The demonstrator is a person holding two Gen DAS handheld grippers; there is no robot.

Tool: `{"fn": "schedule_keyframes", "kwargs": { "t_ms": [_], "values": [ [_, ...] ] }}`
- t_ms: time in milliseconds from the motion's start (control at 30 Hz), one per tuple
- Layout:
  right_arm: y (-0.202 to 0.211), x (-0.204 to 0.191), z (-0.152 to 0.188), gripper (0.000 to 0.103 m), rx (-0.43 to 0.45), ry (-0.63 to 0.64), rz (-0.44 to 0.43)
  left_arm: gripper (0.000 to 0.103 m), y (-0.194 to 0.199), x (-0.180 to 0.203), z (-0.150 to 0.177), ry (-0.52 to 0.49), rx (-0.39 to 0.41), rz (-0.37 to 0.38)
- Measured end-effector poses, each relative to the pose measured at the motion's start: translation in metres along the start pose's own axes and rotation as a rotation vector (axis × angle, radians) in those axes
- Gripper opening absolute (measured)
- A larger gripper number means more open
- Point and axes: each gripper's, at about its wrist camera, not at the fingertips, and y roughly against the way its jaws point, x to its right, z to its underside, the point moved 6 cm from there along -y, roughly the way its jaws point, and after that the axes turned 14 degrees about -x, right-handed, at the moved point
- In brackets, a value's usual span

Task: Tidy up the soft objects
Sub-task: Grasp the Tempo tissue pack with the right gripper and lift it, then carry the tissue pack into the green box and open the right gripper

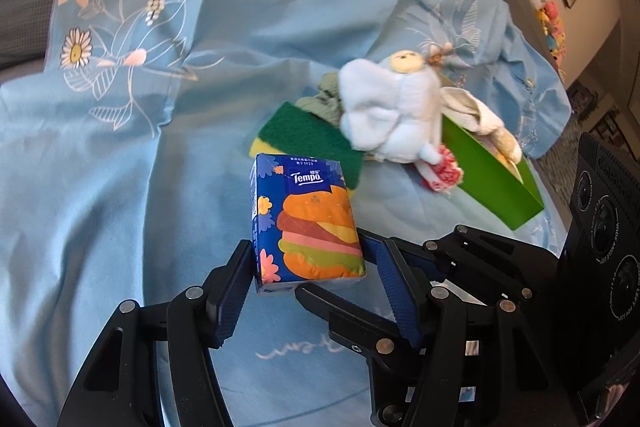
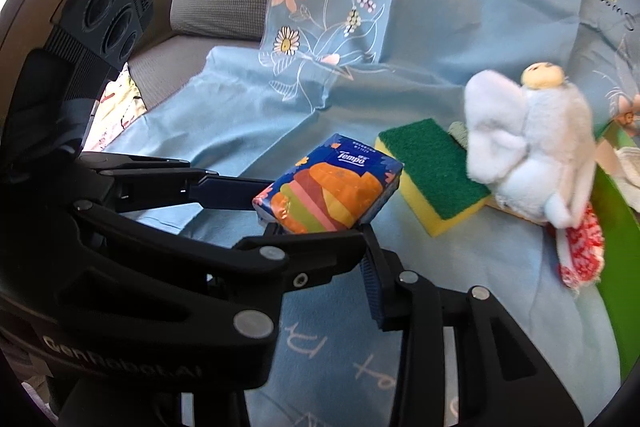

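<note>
Step in hand: pickup of the tissue pack (image 1: 308, 223), judged just begun.

Left gripper (image 1: 312, 275) pinches the pack across its sides, jaws part-spread to its width. Right gripper (image 2: 324, 227) reaches in beside it; one finger lies under the pack's near end, but whether its jaws pinch the pack I cannot tell.

Pack sits just off the blue bedsheet (image 1: 140, 187), touching the sponge (image 1: 308, 135). Plush toy (image 1: 396, 111) leans on a green box (image 1: 500, 183).

Next move probably calls for carrying the pack to the box, clear of the toy.

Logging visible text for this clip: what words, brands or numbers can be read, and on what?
"Tempo": tissue pack.
"GenRobot.AI": left gripper body, right wrist view.
Small line above "Tempo": too small to read.
Script on blue cloth: not legible.
Lens lettering on right gripper: partly blurred.
</note>
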Motion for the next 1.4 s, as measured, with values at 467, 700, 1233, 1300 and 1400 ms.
{"fn": "schedule_keyframes", "kwargs": {
  "t_ms": [467,700,1233,1300,1400],
  "values": [
    [0.057,0.011,0.030,0.038,0.065,-0.058,0.030,0.064,0.017,0.060,0.009,-0.090,0.013,-0.010],
    [0.075,0.023,0.048,0.038,0.094,-0.103,0.035,0.063,0.014,0.090,0.014,-0.142,-0.001,-0.031],
    [0.107,0.064,0.085,0.038,0.165,-0.205,0.042,0.064,-0.004,0.157,0.009,-0.268,-0.032,-0.068],
    [0.111,0.071,0.087,0.038,0.182,-0.222,0.048,0.064,-0.005,0.165,0.006,-0.287,-0.030,-0.071],
    [0.117,0.080,0.089,0.038,0.203,-0.241,0.056,0.064,-0.007,0.179,0.000,-0.316,-0.024,-0.076]
  ]
}}
